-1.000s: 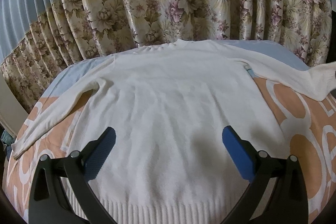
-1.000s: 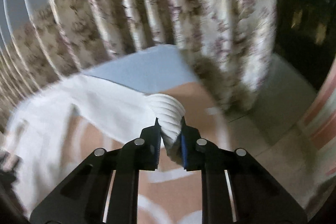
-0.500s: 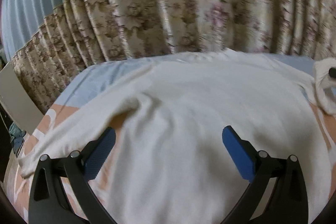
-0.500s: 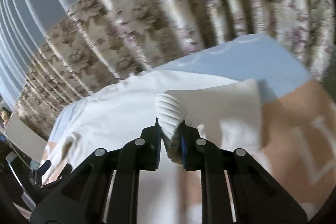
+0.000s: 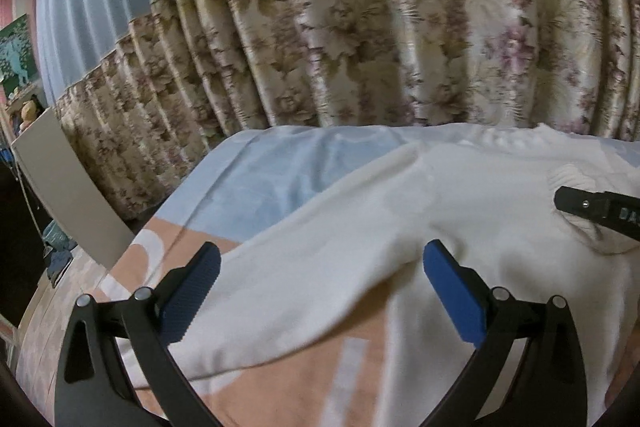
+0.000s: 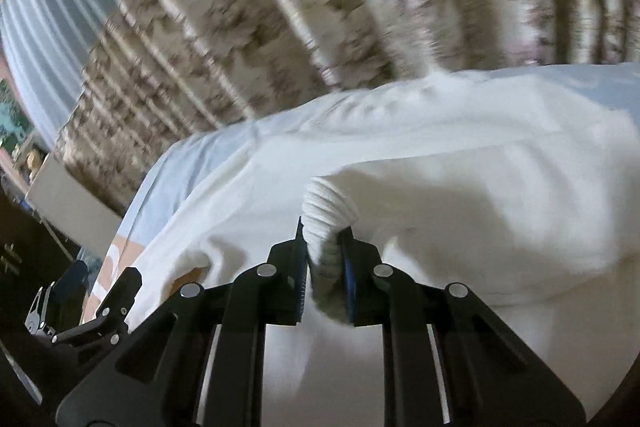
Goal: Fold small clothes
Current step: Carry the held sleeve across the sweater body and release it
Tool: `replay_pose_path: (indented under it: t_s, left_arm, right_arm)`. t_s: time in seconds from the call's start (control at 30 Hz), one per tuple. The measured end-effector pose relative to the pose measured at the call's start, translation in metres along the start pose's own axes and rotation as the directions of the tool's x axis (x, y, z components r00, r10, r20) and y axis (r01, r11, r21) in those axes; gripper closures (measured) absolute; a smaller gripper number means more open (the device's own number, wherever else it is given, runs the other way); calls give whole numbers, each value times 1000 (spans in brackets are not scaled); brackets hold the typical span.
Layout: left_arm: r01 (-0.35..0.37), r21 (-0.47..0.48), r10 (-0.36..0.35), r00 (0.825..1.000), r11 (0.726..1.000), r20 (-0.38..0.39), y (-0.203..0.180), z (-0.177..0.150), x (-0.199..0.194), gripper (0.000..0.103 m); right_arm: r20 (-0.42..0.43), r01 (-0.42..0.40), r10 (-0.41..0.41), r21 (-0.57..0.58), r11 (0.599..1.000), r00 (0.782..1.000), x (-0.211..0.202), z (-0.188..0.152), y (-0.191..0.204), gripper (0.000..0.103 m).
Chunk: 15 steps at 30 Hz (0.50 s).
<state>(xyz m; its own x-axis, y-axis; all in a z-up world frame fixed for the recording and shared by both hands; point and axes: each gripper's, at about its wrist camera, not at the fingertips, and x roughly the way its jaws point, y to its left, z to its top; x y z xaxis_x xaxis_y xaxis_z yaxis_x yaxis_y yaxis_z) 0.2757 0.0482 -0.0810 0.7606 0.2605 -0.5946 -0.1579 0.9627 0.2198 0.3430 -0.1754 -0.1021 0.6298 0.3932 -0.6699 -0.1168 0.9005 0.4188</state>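
- Sweater (image 5: 460,211) lies flat on the bed (image 5: 272,179), neck toward its far edge.
- My right gripper (image 6: 325,259) clamps the cuff (image 6: 326,205), held over the body so that sleeve folds inward.
- My left gripper (image 5: 318,291) gapes empty above the other sleeve (image 5: 288,287), ready to grab it.

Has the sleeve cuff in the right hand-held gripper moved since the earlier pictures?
Yes. The cuff, clamped in the right hand-held gripper, has come leftward, off the bedspread and onto the sweater body.
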Motion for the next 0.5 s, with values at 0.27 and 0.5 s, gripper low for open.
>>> replay_pose_path:
  t_s: [0.27,0.5]
  left_arm:
    - [-12,-23,12,1000,1000,-15,30,-11,12,2]
    - [-7,-27,6,1000,1000,-15,33,-11,15,2]
  right_arm:
    - [-38,3,-5,-53,999,999,50,5,36,87]
    - [-47,-7,4,-80,997,999,68,6,57,77]
